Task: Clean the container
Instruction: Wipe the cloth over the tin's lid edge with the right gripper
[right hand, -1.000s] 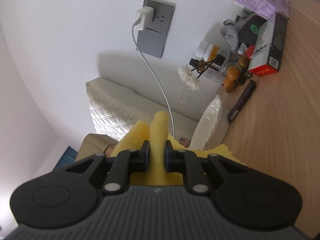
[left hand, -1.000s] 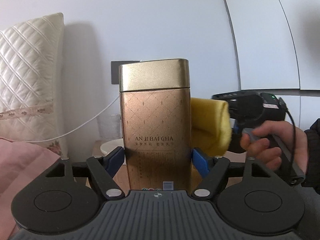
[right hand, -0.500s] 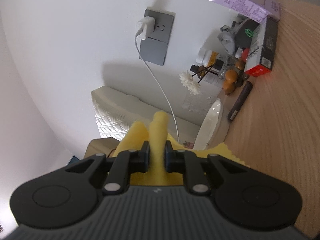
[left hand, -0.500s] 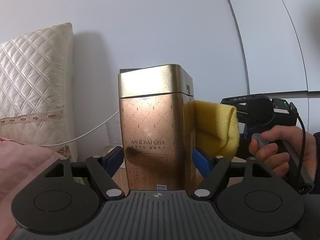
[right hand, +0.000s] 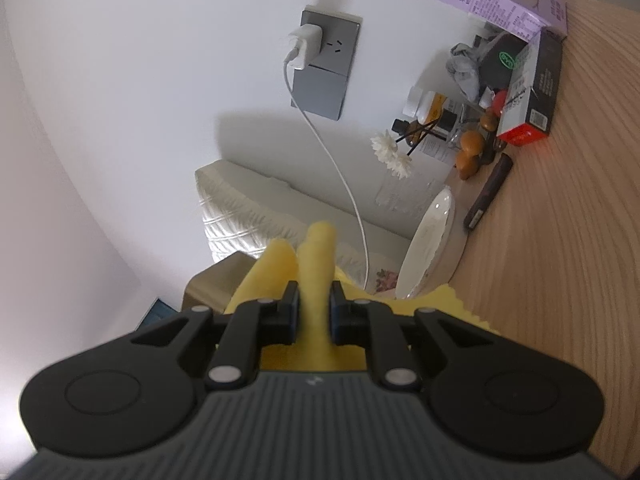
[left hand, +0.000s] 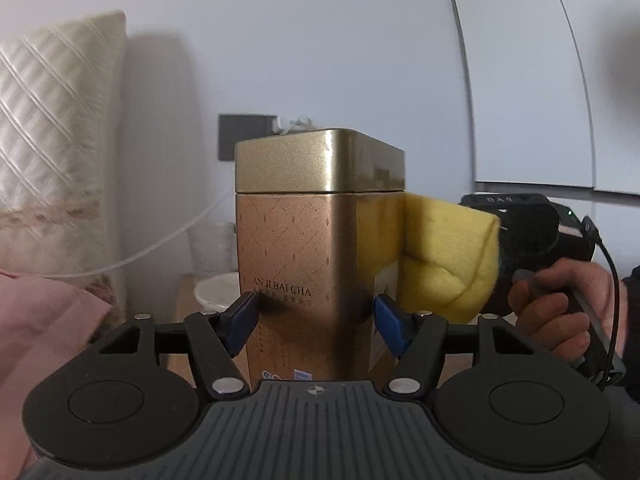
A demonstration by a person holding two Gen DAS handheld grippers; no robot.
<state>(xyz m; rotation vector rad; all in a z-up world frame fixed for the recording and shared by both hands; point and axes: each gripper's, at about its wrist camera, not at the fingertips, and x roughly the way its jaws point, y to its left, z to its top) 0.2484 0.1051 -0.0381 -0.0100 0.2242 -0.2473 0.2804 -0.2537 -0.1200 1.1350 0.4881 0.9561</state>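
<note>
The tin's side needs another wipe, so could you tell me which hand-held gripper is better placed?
Right: the right hand-held gripper grips the yellow cloth against the tin; the left hand-held gripper holds it.

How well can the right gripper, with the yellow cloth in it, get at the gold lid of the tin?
Probably well. The right gripper presses the yellow cloth on the tin side just below the gold lid. The left gripper fingers clamp lower down, so nothing covers the lid.

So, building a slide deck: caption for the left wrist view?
Left gripper holds a gold tin upright while a yellow cloth presses against its side.
</note>
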